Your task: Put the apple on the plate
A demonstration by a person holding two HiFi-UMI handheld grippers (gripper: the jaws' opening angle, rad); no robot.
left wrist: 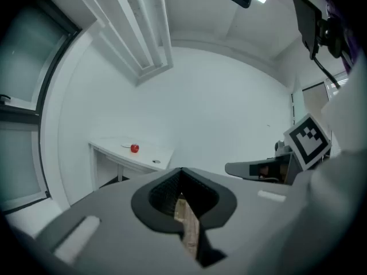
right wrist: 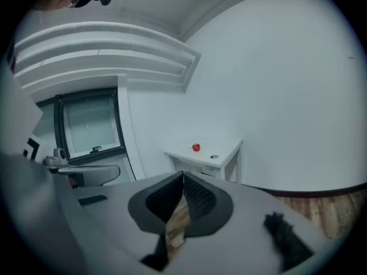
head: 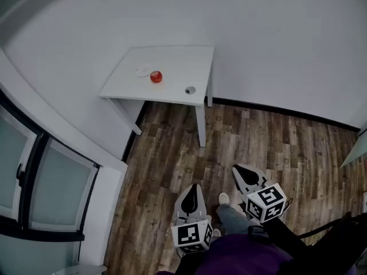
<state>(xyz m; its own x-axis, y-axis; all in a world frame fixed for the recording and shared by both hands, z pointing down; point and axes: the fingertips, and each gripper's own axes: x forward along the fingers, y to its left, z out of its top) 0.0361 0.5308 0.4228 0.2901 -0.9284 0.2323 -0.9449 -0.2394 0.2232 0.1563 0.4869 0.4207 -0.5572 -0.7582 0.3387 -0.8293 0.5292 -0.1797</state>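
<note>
Left gripper [head: 194, 188], right gripper [head: 239, 169], jaws together, sit far from apple [head: 156, 77].

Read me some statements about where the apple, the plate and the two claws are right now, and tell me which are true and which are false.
1. The apple rests on the white table. True.
2. The apple is already on the plate. False: it lies beside the plate, on the tabletop.
3. The left claw grips the apple. False: it is shut with nothing in it, well away from the table.
4. The right claw is shut and holds nothing. True.
5. The floor is carpet. False: it is wooden boards.
</note>
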